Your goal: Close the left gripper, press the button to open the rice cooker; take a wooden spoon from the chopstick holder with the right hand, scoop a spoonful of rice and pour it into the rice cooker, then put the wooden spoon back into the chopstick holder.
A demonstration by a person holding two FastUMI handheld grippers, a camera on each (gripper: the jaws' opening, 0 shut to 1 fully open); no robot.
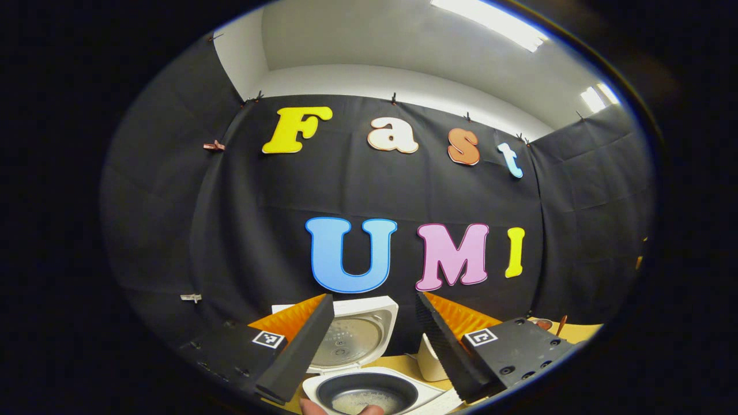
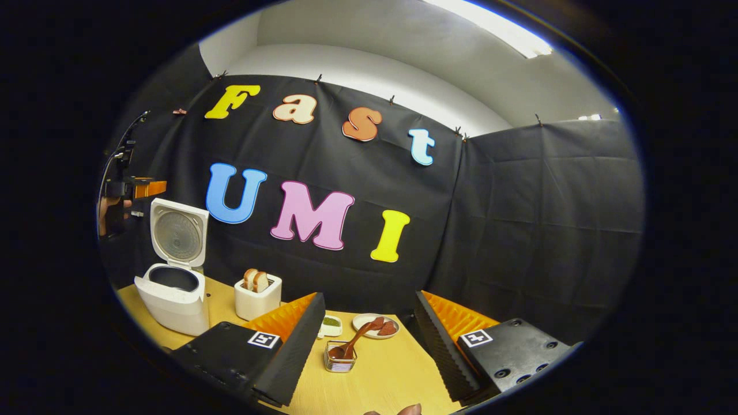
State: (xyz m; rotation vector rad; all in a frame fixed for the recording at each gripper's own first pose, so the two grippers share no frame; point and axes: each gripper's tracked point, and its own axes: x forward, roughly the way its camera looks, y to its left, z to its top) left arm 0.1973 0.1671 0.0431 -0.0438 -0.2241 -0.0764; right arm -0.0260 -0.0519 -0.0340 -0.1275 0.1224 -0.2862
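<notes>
With the rice cooker (image 2: 173, 288) open at the frame's lower left and rice seemingly inside, the wooden spoon (image 2: 354, 340) rests in the chopstick holder (image 2: 340, 356) at bottom centre, both grippers' jaws wide and empty, so the task looks finished.

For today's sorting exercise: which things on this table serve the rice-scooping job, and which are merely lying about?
Belong to the job:
rice cooker, lid up
wooden spoon
chopstick holder
right gripper, open
left gripper, open

Lying about:
toaster with bread
small green dish
plate
</notes>
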